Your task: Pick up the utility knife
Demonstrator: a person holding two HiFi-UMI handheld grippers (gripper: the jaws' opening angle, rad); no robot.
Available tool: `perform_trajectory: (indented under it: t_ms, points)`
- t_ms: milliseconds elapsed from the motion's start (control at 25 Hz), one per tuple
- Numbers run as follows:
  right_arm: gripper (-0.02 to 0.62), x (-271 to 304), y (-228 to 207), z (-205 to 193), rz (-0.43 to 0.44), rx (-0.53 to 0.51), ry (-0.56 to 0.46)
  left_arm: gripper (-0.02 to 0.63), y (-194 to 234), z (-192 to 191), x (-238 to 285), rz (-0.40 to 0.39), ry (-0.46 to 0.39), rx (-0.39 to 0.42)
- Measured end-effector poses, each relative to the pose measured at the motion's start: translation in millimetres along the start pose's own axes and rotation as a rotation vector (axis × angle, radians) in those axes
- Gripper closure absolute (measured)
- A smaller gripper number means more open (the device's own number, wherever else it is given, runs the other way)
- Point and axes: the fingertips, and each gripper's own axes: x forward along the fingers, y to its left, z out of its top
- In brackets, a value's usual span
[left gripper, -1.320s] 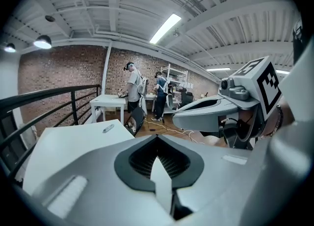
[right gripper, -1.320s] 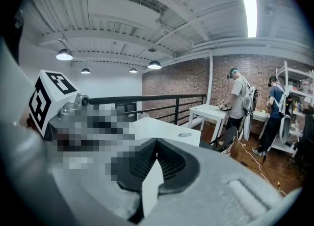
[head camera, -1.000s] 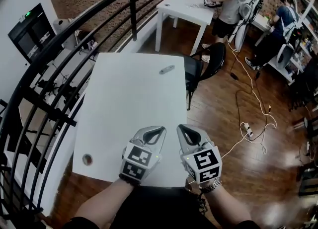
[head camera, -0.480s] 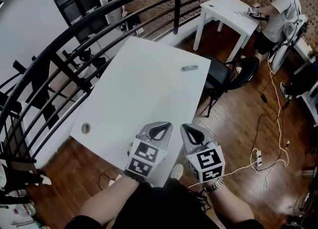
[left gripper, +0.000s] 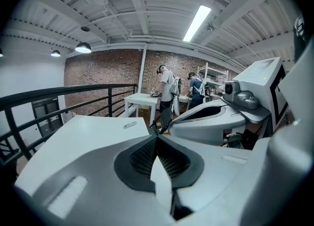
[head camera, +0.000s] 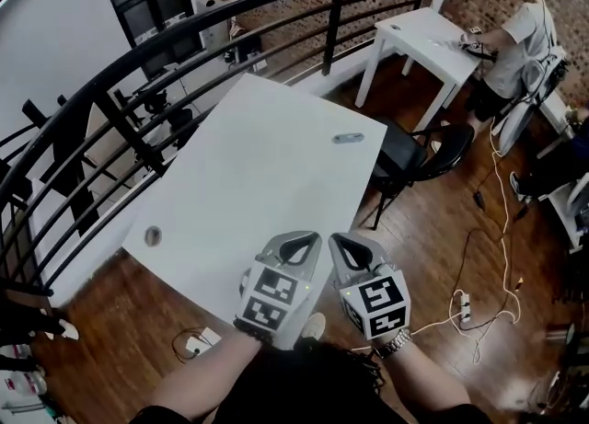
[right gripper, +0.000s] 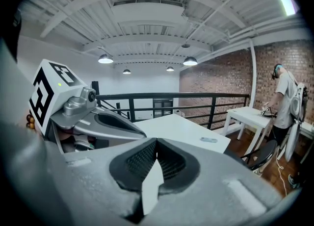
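The utility knife (head camera: 348, 138) is a small grey bar lying near the far right corner of the white table (head camera: 248, 183). It also shows far ahead as the knife (left gripper: 130, 124) in the left gripper view and the knife (right gripper: 208, 139) in the right gripper view. My left gripper (head camera: 300, 246) and right gripper (head camera: 344, 246) hover side by side over the table's near corner, well short of the knife. Both have their jaws closed together with nothing between them. Each sees the other beside it: the right gripper (left gripper: 206, 117) and the left gripper (right gripper: 98, 119).
A small round ring (head camera: 153, 235) lies near the table's left corner. A black railing (head camera: 138, 73) curves round the left and far sides. A black chair (head camera: 414, 151) stands past the right edge, beyond it a second white table (head camera: 414, 36) with a person (head camera: 520, 36). Cables (head camera: 479, 257) trail over the wooden floor.
The head view has swung, so the table now lies diagonally and the knife sits further right. Both grippers turned with it and stay shut, side by side, at the near edge.
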Motion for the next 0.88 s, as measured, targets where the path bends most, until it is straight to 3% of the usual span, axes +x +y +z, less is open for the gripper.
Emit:
perform_trajectory:
  t_ms: [360, 880]
  points:
    - [0.602, -3.2, -20.3, 1.4, -0.005, -0.027, 0.003, 0.589, -6.6, 10.7, 15.3, 0.006, -0.023, -0.011]
    - [0.589, -15.4, -114.3, -21.9, 0.237, -0.097, -0.008, 0.589, -38.2, 21.7, 92.4, 0.246, 0.015, -0.101]
